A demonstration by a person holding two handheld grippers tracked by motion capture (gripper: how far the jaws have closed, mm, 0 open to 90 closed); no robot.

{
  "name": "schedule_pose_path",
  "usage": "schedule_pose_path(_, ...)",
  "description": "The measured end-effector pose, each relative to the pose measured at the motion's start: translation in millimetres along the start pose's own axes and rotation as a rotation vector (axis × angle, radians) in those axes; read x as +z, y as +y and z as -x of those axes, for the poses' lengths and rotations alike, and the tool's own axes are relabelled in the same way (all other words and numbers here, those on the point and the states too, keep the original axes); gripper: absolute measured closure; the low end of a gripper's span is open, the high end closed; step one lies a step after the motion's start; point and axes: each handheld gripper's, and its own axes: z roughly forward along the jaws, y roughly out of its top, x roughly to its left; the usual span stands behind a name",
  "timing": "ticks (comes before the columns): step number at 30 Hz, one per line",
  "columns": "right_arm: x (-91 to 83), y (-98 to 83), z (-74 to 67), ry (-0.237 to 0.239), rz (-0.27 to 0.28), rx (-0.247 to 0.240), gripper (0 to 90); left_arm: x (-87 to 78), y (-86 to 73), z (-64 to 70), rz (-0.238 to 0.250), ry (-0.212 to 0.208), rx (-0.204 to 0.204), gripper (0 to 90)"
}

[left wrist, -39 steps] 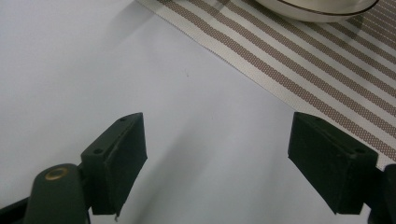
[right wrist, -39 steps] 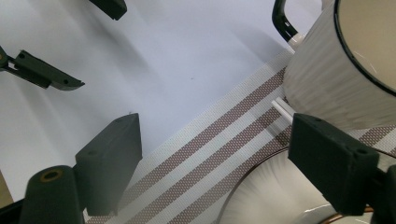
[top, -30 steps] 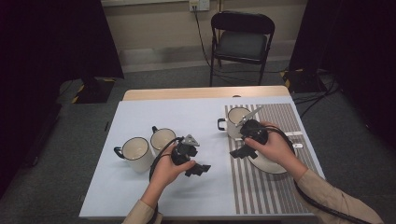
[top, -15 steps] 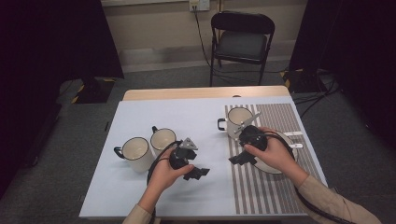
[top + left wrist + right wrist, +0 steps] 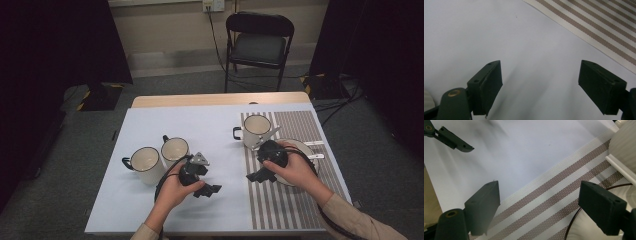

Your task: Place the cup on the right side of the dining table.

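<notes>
I have both tools low over the worktop point(image 5: 150, 210) with nothing in either. The left tool point(image 5: 207, 189) hovers over the pale sheet, just right of the two mugs point(image 5: 159, 156) standing side by side; its jaws are spread wide and empty. The right tool point(image 5: 257, 176) sits at the left edge of the striped mat point(image 5: 295, 210), jaws equally wide, with the plate point(image 5: 305, 149) just beside it under my hand and a third mug point(image 5: 256, 130) beyond it.

My guess is the plate is what I am going for. To do it well I would bring the right tool in low and flat so one jaw slips under the rim and the other comes down on top, then close slowly, since a glazed rim will slide out of a hurried pinch. I would keep clear of the mug behind it.

The right gripper view shows the plate's dark rim line point(image 5: 579, 217) curving close by the right-hand jaw, which the high view hides under my hand. The high view alone gives me all three mugs and the cutlery point(image 5: 315, 145) lying beyond the plate.
</notes>
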Motion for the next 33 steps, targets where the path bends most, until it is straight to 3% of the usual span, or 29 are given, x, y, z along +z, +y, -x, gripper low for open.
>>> schedule_pose_path(33, 5.8, -16.3, -13.3, 0.023, -0.001, -0.018, 16.9, -9.6, -22.1, -1.8, -0.008, 0.003, 0.002, 18.8)
